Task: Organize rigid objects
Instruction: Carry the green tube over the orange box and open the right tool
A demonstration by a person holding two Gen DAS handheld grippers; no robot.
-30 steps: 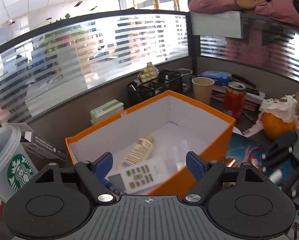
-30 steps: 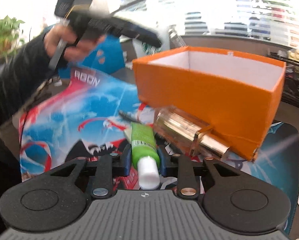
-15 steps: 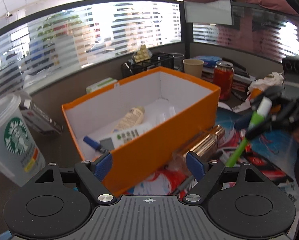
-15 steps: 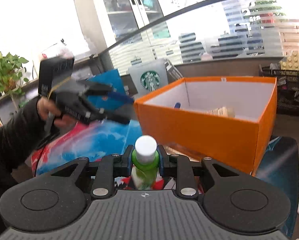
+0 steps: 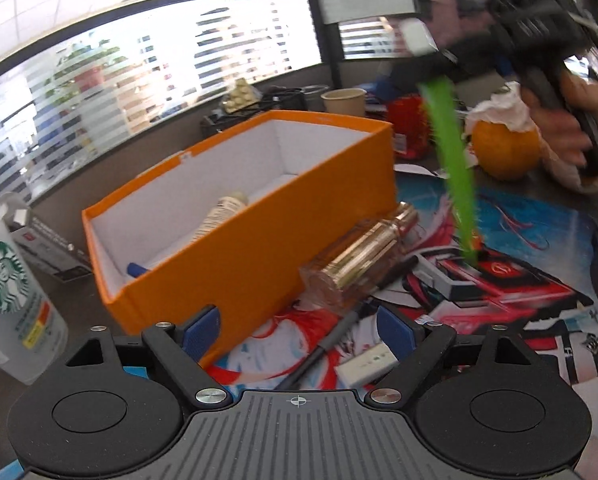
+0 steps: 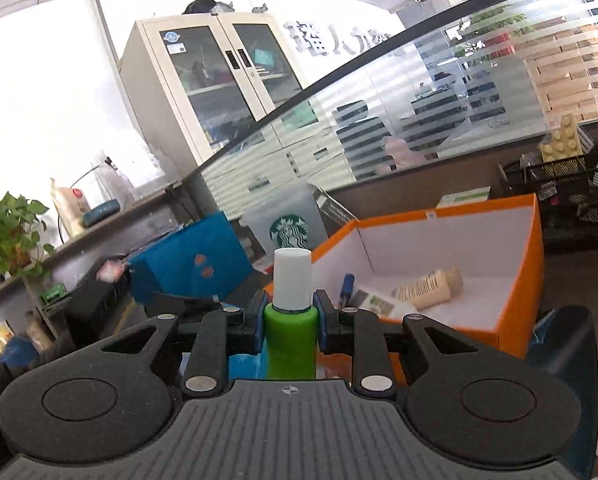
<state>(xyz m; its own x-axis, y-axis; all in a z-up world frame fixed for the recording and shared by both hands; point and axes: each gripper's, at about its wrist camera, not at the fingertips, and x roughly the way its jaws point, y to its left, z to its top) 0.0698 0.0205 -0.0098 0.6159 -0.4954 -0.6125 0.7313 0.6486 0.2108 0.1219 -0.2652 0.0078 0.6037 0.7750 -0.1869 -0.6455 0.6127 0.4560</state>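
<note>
My right gripper is shut on a green tube with a white cap, held upright in the air to the left of the open orange box. In the box lie a cream bottle, a remote and a blue pen. In the left wrist view the green tube hangs blurred above the printed mat. My left gripper hovers low at the box's near corner, its jaws opening with nothing gripped. A gold perfume bottle, a black pen and a small white block lie just ahead of it.
A Starbucks cup stands left of the box. Behind it are a black mesh organiser, a paper cup and a red can. An orange fruit sits at the right, and a person leans on the partition behind.
My left gripper has dropped and drawn back from over the box to its near corner. My right gripper has lifted the green tube off the mat and turned it upright.
</note>
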